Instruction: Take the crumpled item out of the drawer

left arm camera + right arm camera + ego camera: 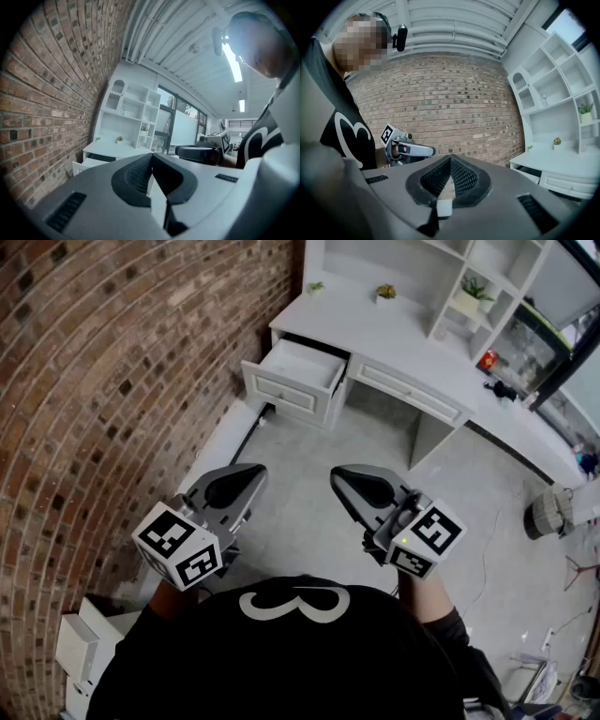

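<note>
The person stands on the grey floor [309,540], well apart from the white unit that carries the drawer [298,367]. The drawer is pulled out under the left end of the tabletop [375,334], at the end nearest the brick wall [112,352]. Its inside looks pale from the head view, and the crumpled item cannot be made out in it from this far away.

The left gripper [259,469] is held low in front of the person's black shirt [291,652]. Its fingers [138,171] are brought together at the tips with nothing between them. The right gripper [336,474] is level with it and just beside it, the two tips turned in toward one another but apart. Its fingers [461,176] are also closed tip to tip and hold nothing. Neither gripper is near the drawer.

Two small potted plants [385,292] stand along the back edge of the tabletop, below white shelves [469,277] that rise from its rear. In the right gripper view, the left gripper shows against the brick wall.
</note>
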The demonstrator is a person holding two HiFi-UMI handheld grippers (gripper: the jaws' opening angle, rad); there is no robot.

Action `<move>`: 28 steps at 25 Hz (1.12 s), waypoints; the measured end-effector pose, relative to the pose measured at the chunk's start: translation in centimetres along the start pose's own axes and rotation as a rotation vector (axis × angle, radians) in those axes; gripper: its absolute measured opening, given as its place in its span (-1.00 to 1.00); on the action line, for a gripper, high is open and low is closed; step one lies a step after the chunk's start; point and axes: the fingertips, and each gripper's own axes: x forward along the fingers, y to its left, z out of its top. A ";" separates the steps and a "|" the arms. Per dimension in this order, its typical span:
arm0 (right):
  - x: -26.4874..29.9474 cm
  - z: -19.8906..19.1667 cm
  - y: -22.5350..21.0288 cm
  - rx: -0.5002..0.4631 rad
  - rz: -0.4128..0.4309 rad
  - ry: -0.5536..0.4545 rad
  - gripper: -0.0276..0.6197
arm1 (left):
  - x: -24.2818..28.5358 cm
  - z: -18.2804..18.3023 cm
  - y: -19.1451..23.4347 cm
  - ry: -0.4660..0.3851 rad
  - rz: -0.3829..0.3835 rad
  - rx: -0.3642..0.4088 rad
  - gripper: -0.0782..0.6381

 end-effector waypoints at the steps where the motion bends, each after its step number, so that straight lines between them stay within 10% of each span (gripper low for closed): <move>1: -0.1 0.0 0.0 -0.002 0.002 -0.001 -0.89 | 0.1 -0.1 -0.1 0.001 -0.001 0.001 -0.77; 17: -3.7 -0.1 -3.1 0.077 -0.048 -0.031 -0.87 | 2.8 -0.4 -2.4 0.013 -0.023 0.000 -0.77; 25: -6.7 0.4 -5.3 0.065 -0.030 -0.034 -0.58 | 6.0 0.2 -4.3 0.008 -0.024 0.018 -0.77; 28: -7.4 0.0 -5.6 0.038 0.005 -0.005 -0.11 | 7.1 0.0 -5.0 0.008 -0.019 0.023 -0.77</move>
